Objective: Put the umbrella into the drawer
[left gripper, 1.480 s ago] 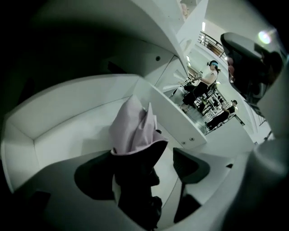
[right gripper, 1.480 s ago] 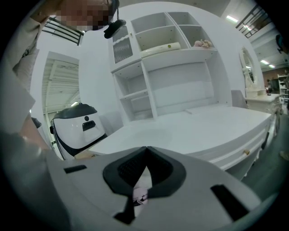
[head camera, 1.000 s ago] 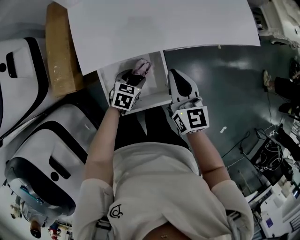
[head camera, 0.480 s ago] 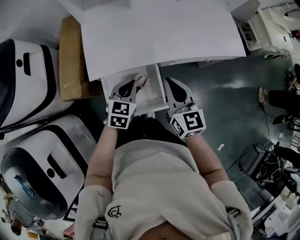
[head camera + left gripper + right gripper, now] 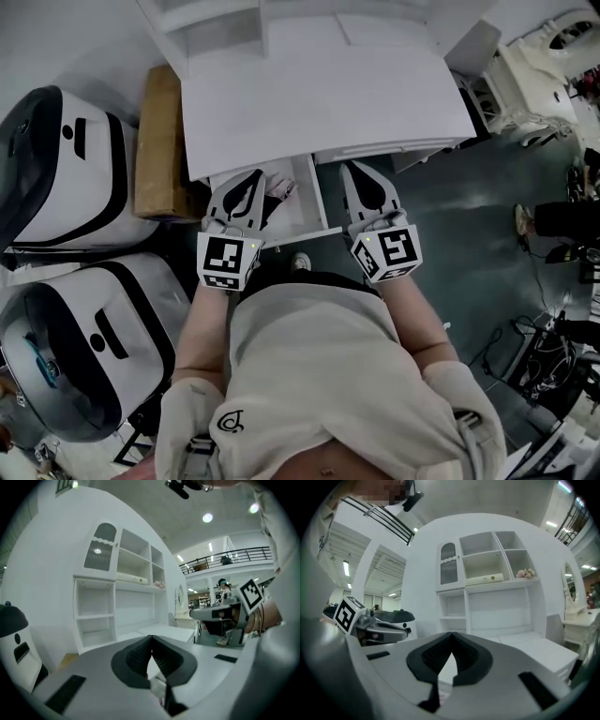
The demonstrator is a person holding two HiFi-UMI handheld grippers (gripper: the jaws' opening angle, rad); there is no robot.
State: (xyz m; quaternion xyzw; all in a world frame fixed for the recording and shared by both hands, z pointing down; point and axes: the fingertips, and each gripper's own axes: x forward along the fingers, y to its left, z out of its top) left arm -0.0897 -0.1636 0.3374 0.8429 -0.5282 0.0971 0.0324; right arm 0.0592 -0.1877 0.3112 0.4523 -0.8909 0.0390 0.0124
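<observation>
The pink folded umbrella [image 5: 282,187] lies inside the open white drawer [image 5: 317,204] under the desk; only its end shows past my left gripper. That left gripper [image 5: 251,176] hangs above the drawer's left half, jaws shut with nothing between them; in its own view the left gripper's [image 5: 151,637] dark pads meet. My right gripper [image 5: 360,170] is just right of the drawer, level with the desk edge. It is shut and empty too, and in the right gripper view its [image 5: 451,633] pads touch at the tip.
The white desk top [image 5: 319,94] spreads ahead, with an open shelf unit [image 5: 487,578] behind it. A brown box [image 5: 159,141] and two white-and-black machines [image 5: 56,169] [image 5: 84,347] stand to the left. The dark floor [image 5: 469,216] lies to the right.
My left gripper has lifted out of the drawer, leaving the umbrella inside. The right gripper has risen beside it. The head view now takes in more of the desk.
</observation>
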